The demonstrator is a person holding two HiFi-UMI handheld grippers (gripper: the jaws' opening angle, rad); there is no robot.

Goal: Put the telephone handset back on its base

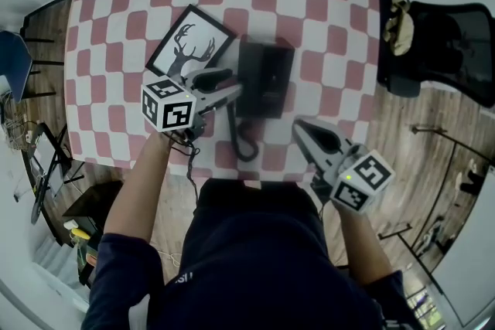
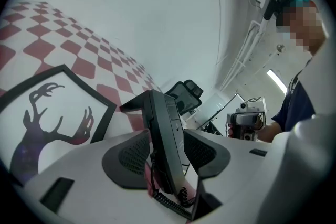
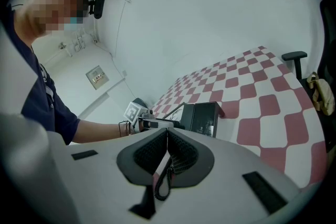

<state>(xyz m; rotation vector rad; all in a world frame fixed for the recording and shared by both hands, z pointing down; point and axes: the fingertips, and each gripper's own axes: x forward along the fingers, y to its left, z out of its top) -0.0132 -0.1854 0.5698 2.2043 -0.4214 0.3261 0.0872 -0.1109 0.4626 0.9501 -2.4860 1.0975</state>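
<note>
Two grippers: the left gripper [image 1: 233, 83] is released, jaws straddling the black plastic telephone handset [image 2: 167, 128], blurred against its black base [image 1: 272, 81] near the checked desk's [image 1: 309, 4] front edge; the right gripper [image 3: 167, 132] is clenched.

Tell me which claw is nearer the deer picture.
Left. The left claw sits by the deer picture's corner; the right claw is past the telephone, near the table's edge.

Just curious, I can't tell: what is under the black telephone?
The red-and-white checked tablecloth runs under the telephone. The patch right beneath it is covered, so anything else there cannot be seen.
</note>
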